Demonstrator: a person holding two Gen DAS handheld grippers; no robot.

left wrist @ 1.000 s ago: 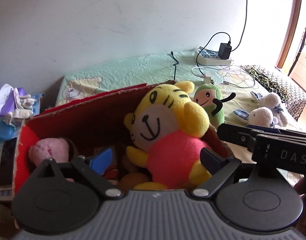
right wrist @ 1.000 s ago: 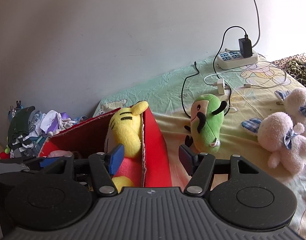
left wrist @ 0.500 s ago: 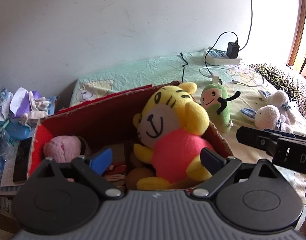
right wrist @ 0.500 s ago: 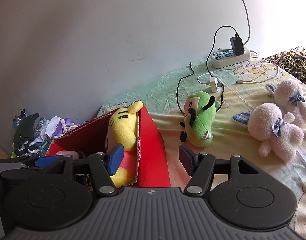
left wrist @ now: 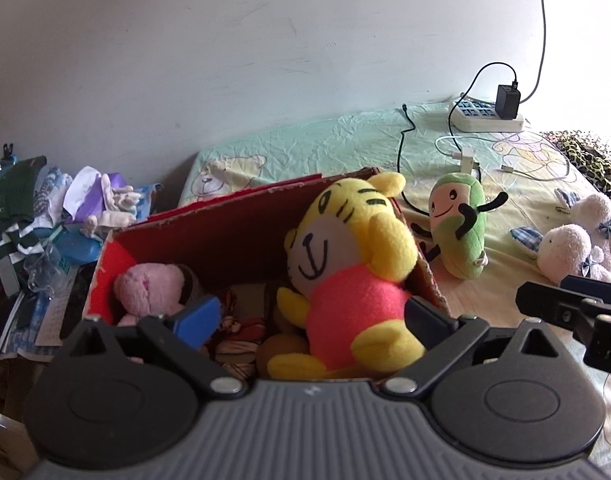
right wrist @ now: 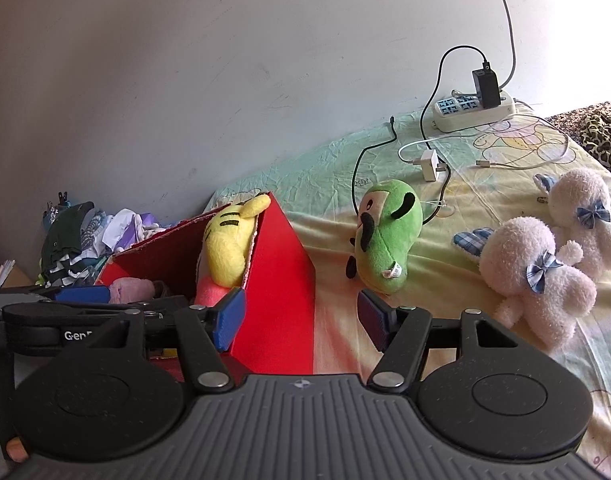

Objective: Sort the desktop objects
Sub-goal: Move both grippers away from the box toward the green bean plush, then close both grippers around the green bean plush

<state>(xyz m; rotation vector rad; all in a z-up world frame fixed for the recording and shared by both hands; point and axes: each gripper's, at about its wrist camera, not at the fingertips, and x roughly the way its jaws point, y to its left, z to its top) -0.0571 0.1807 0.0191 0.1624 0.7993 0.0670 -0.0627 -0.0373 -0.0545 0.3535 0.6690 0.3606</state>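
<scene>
Left gripper (left wrist: pixel 311 318) is over the red box (left wrist: pixel 241 220), its jaws opening wide with the yellow tiger plush (left wrist: pixel 353 272) between them; the pads look clear of its pink belly, so nothing is gripped. Right gripper (right wrist: pixel 301 318) hangs with jaws apart and nothing in them, straddling the box's outer wall and bare sheet.

Here's the worry: the tiger sits tall at the right end of the box, head above the rim and leaning on that wall; if the left fingers (left wrist: pixel 197 316) catch its belly on the way out, it could tip over the edge onto the bed sheet (right wrist: pixel 345 168). The box looks crowded too, with a pink plush (left wrist: pixel 149 284) at the left end and more toys underneath; another drop may not settle. A loose charger cable (right wrist: pixel 369 160) runs right behind the green plush (right wrist: pixel 389 236), so a grab there risks snagging it.

Task things now: the tiger is bright yellow, black-striped, smiling, soft; the green plush stands upright on the sheet just beyond the box; 2 white bunny plushes (right wrist: pixel 537 276), with blue bows, lie further right, touching each other.
</scene>
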